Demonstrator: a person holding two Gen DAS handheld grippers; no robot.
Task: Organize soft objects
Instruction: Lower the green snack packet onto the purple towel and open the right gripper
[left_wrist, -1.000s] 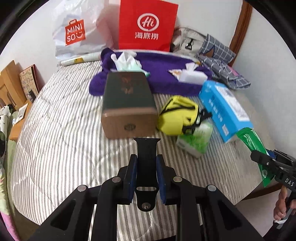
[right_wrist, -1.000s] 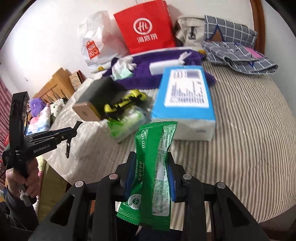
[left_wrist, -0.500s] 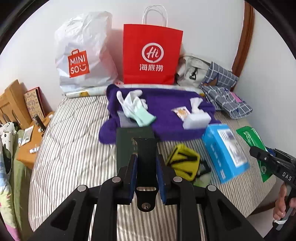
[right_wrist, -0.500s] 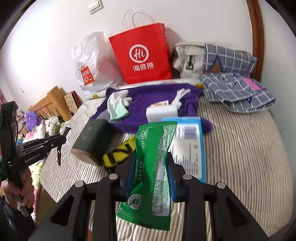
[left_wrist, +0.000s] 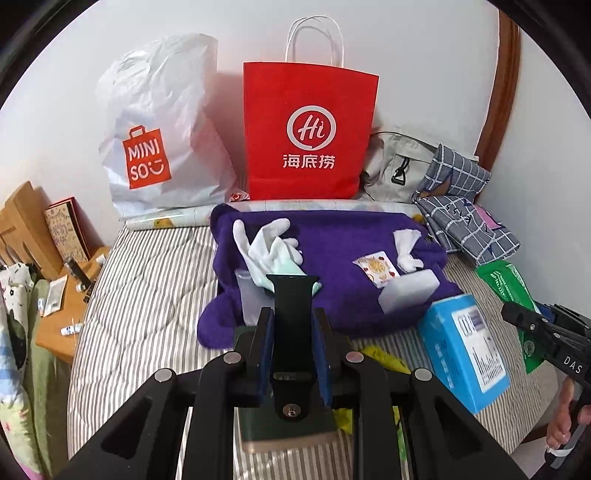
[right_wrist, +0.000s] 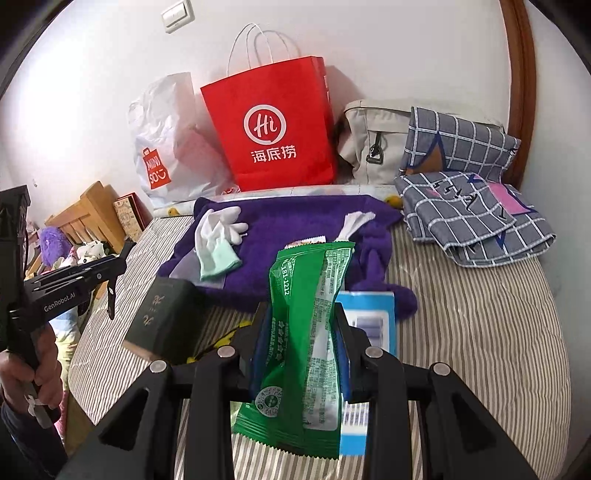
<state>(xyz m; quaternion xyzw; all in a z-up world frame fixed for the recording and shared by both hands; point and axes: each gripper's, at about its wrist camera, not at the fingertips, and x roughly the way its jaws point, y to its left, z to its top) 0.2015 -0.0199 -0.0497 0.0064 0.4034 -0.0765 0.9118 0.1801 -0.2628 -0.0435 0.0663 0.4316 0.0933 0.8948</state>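
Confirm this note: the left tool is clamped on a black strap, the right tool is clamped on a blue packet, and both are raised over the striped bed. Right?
One slip: the packet in the right tool is green, not blue, as the right wrist view shows. The left tool does clamp the black strap over the striped bed.

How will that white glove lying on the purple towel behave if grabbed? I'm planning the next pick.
The white glove looks floppy: its fingers splay and its body lies crumpled, so it would likely droop from a hand-held gripper. It seems thin cloth, probably very light. Resting on the fuzzy purple towel, it might cling or drag rather than slide if pushed.
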